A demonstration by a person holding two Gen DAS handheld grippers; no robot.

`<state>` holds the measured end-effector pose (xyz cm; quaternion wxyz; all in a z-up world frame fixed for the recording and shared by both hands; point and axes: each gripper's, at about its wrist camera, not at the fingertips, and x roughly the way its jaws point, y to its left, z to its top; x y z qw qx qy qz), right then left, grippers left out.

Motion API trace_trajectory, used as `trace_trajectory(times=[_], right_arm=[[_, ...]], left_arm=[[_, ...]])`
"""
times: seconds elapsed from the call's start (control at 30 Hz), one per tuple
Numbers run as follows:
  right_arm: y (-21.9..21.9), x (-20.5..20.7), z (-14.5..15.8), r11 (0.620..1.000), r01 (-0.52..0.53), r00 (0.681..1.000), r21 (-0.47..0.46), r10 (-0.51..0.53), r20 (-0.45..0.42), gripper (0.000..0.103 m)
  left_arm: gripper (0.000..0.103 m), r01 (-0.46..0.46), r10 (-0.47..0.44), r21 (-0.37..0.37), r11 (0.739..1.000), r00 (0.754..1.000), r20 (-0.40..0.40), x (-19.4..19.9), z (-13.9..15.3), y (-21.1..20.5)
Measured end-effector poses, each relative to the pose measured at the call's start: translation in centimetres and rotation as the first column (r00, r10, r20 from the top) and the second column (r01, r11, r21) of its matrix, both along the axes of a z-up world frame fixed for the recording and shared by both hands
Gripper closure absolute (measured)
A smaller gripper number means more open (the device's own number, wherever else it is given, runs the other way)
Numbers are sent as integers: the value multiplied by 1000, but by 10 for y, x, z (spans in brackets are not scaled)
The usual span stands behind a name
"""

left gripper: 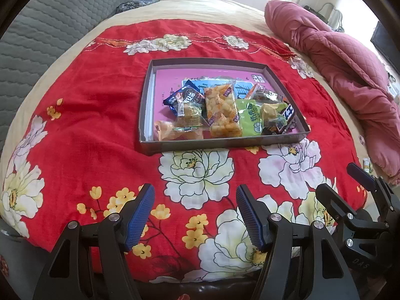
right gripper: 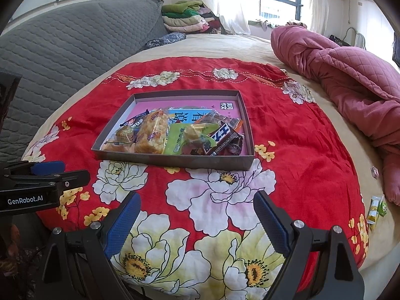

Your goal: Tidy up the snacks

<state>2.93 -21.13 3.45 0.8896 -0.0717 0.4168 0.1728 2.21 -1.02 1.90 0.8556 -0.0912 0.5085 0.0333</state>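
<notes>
A shallow grey box (left gripper: 150, 95) (right gripper: 175, 163) with a pink floor lies on the red flowered cloth (left gripper: 87, 115) (right gripper: 300, 150). Several wrapped snacks are heaped in its near half: an orange rice-cracker pack (left gripper: 222, 110) (right gripper: 152, 132), a green pack (left gripper: 250, 120) (right gripper: 177, 137), a dark chocolate bar (left gripper: 287, 120) (right gripper: 220, 137), a blue biscuit pack (left gripper: 185, 97). My left gripper (left gripper: 195, 200) hangs open over the cloth, short of the box, with nothing between its fingers. My right gripper (right gripper: 197, 205) is open too, also empty; it shows at the left wrist view's right edge (left gripper: 360, 177).
Two small green and yellow packets (right gripper: 376, 208) lie off the cloth at the right, beside a rumpled pink quilt (left gripper: 350, 62) (right gripper: 350, 80). A grey quilted headboard (left gripper: 50, 25) (right gripper: 62, 40) rises at the left. Folded clothes (right gripper: 185, 17) are stacked by the window.
</notes>
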Motion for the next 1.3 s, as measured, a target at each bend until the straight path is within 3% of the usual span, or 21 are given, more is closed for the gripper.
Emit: trace_trajectory(times=[1.3], right_arm=[[-2, 1, 0, 1000, 5, 1000, -2, -5, -3, 12]], left_arm=[[34, 3, -2, 15, 1000, 1000, -17, 1, -3, -3]])
